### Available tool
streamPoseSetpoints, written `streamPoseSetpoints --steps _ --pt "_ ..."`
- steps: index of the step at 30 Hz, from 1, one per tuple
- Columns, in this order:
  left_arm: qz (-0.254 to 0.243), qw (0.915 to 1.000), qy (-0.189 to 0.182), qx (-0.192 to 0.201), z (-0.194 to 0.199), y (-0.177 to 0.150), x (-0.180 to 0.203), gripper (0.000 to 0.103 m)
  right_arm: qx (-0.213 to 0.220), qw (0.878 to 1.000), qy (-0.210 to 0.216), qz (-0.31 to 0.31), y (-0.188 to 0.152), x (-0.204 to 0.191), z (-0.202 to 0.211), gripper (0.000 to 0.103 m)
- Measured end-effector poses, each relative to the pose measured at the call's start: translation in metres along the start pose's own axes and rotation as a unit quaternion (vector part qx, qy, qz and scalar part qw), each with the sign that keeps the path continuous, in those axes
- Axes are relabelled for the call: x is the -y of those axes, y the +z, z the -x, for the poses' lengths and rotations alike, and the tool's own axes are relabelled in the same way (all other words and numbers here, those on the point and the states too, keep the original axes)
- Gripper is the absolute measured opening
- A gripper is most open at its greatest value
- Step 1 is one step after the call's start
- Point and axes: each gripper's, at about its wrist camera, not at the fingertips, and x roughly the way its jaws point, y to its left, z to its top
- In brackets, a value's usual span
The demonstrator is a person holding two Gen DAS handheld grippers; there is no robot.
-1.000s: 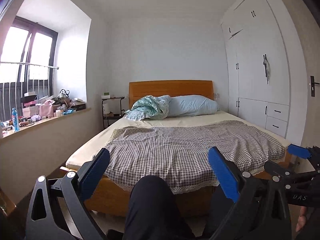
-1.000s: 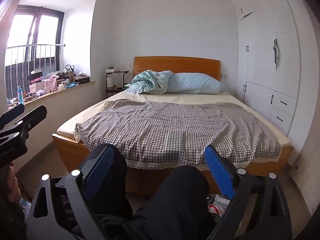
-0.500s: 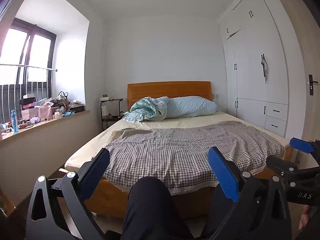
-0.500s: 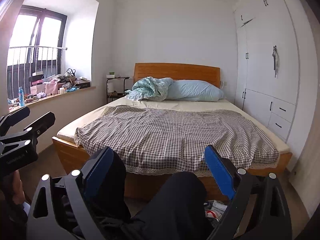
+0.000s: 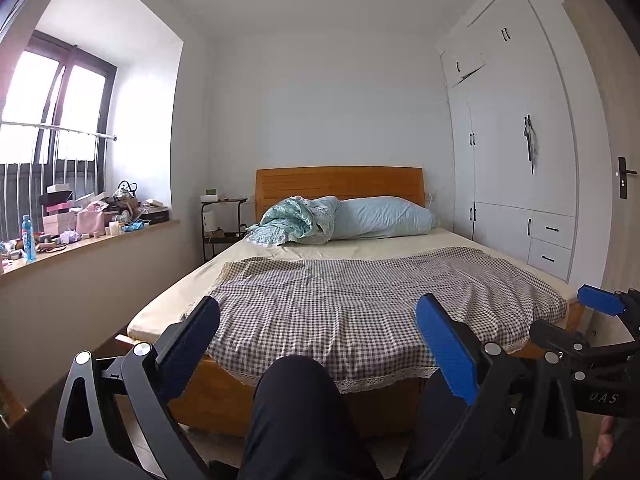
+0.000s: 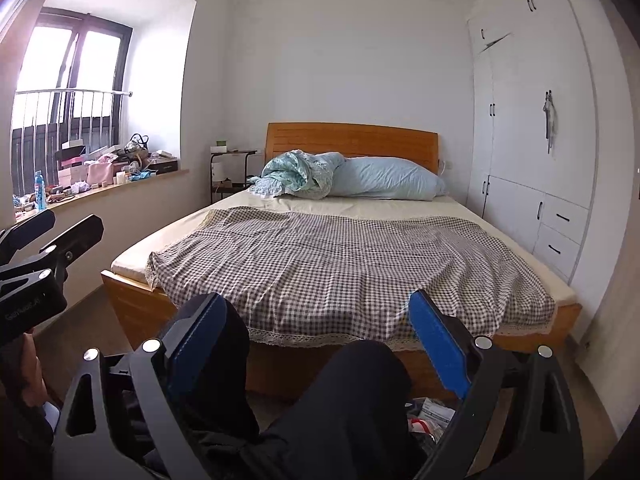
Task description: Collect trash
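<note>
My left gripper (image 5: 316, 316) is open with nothing between its blue pads; a person's knee (image 5: 296, 408) in dark trousers shows behind it. Held level with it to the right, my right gripper (image 6: 314, 308) is also open and empty. Its blue tip shows at the right edge of the left wrist view as the right gripper (image 5: 596, 300). The left gripper (image 6: 52, 236) shows at the left of the right wrist view. Crumpled wrappers and paper (image 6: 432, 416) lie on the floor at the foot of the bed, partly hidden by my right finger and the person's leg (image 6: 360, 392).
A wooden bed (image 6: 136, 300) with a checked blanket (image 6: 340, 256) and a blue pillow (image 6: 384, 180) fills the room ahead. A white wardrobe (image 6: 532, 152) lines the right wall. A cluttered window sill (image 5: 80, 228) runs along the left, with a small side table (image 5: 222, 220) beside the headboard.
Both grippers have tipped up a little, so the bed sits slightly lower in each view. Both remain open and empty.
</note>
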Motion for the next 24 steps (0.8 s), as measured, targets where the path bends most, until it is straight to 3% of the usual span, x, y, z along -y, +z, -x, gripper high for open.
streamPoseSetpoints --steps 24 --pt "-0.006 1.0000 -0.001 0.007 0.0059 0.0000 0.0076 0.095 0.006 1.000 0.002 -0.001 0.0024 0.0023 0.0027 0.089"
